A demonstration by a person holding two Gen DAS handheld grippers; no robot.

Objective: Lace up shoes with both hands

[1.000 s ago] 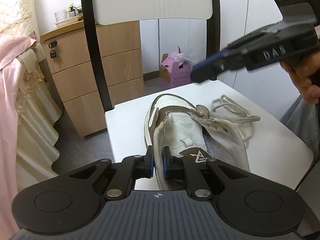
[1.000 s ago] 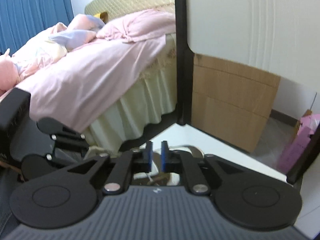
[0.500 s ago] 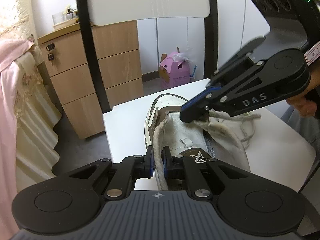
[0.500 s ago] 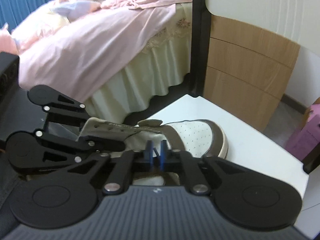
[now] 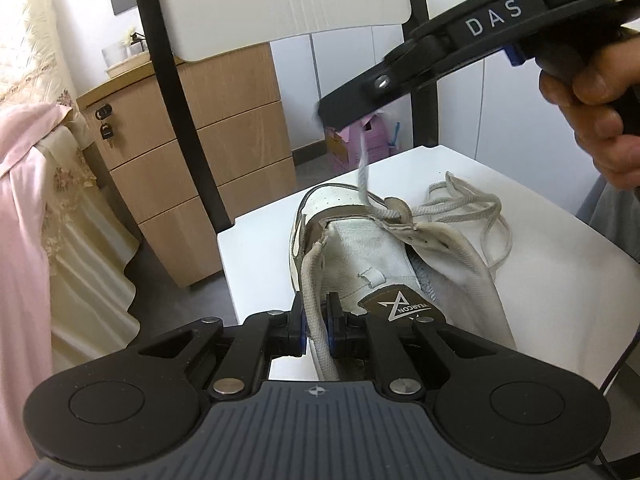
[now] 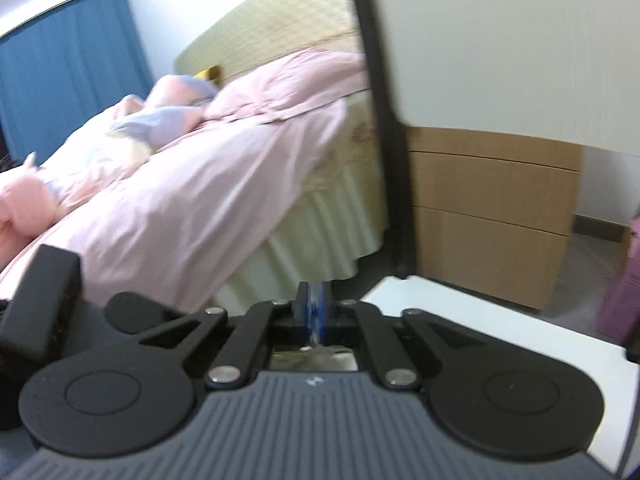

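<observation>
A: Where's the shoe [image 5: 360, 248]?

B: On the white chair seat [image 5: 540, 280], toe toward the chair back. The left claw [image 5: 316, 326] is clenched on the shoe's left eyelet flap, as it was a second ago.

A: And the right one?

B: Half a second ago it was down at the eyelets near the toe. Now the right claw [image 5: 326, 114] is lifted above the shoe, with the lace [image 5: 362, 168] running taut from its tip down to a front eyelet. Its jaws have just been opening a touch, yet the lace still sits pinched between them (the wrist view is blurred, but a pale strand shows between the pads).

A: So?

B: I'd say a pass through that eyelet is being drawn snug. The rest of the lace lies loose on the seat, so most lacing remains.
</observation>
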